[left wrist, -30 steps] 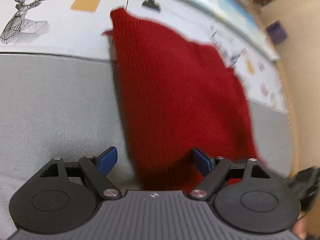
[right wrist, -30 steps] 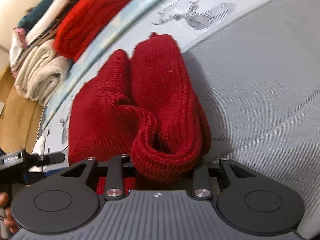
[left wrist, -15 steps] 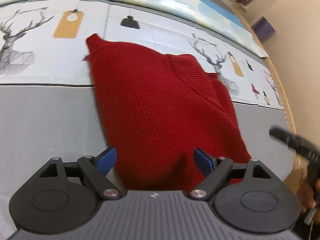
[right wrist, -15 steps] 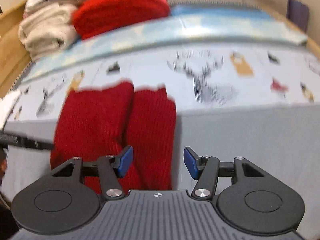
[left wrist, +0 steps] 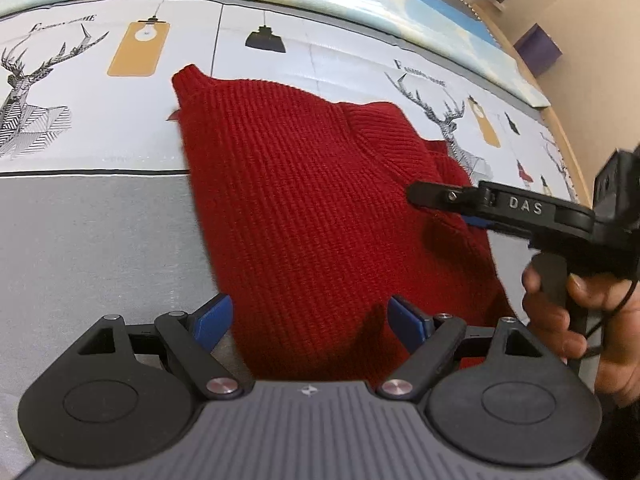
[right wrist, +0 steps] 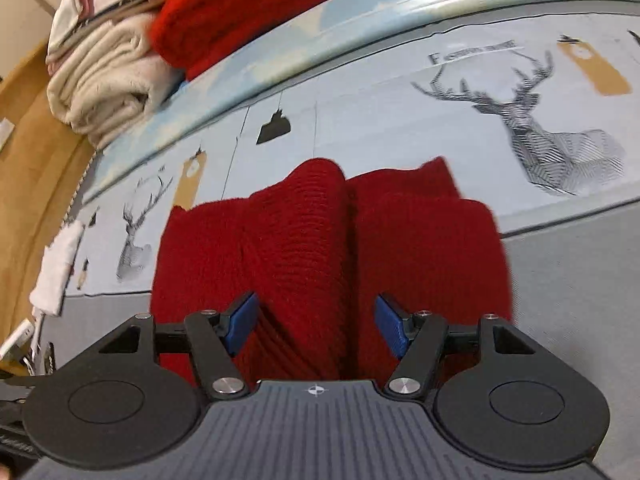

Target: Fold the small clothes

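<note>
On grey sheet [left wrist: 92, 240], mid-bed: red sweater [left wrist: 304, 208] lying folded, far edge over deer-print band [right wrist: 552, 136]. Your left gripper [left wrist: 308, 322] spread wide above near hem, nothing pinched. Right gripper [right wrist: 316, 322] jaws just been opening, pads clear of knit, over centre ridge. Risk, as judged: thick knit springy; fold may slump open at ridge. Pads may snag loops if you drag across.

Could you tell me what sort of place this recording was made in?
Probably a bedroom: the red knit garment lies on a deer-print bedcover, with folded clothes and towels stacked behind.
</note>
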A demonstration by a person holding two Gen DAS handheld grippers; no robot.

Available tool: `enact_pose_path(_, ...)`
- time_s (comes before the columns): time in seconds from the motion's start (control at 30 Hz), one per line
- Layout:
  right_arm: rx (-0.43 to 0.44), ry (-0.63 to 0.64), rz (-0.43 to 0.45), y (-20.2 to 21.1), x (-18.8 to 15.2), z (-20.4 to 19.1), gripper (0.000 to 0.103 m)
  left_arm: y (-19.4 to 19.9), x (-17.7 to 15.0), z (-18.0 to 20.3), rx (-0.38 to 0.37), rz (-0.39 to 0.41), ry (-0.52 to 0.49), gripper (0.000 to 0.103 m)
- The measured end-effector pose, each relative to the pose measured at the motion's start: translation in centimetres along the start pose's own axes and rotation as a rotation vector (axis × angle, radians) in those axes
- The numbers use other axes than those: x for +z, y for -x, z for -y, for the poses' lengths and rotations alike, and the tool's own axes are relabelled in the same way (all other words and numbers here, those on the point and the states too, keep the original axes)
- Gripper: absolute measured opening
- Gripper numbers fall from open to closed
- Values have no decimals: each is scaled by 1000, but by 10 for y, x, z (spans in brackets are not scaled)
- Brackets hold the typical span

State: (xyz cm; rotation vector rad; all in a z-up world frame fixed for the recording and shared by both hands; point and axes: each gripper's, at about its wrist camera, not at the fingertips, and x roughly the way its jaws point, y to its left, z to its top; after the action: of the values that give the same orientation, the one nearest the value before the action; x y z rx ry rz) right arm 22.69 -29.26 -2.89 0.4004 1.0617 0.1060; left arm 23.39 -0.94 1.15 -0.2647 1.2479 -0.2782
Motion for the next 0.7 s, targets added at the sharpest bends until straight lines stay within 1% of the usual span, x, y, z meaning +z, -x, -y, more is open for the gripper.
enact_pose_path(0.03, -1, 25, -8, -4, 1, -4, 70, 0, 0, -1, 5, 0, -8, 88)
enact_pose_path(0.1, -22, 78, -13, -6, -1, -10, 69, 2, 0, -4, 11, 1, -16, 88)
enact_pose_path(0.13, -44, 100, -11, -7, -1, -13, 65, 3, -1, -5, 14, 3, -14, 88)
enact_pose_path(0.17, -56, 105, -6, -6, 0, -13, 64, 4, -1, -7, 17, 5, -9, 88)
enact_pose_path(0.27, -75, 72, 16, -2, 3, -9, 63, 6, -1, -11, 23, 9, -1, 88)
enact_pose_path(0.4, -123, 92, 47, 2, 3, -11, 62, 8, -3, -8, 20, 12, -10, 88)
enact_pose_path(0.57, -134, 78, 43, 1, 4, -8, 63, 10, -5, -9, 27, 14, -2, 88)
enact_pose_path(0.7, -142, 37, 65, 6, 8, -2, 63, 15, -6, -16, 34, 25, 17, 88)
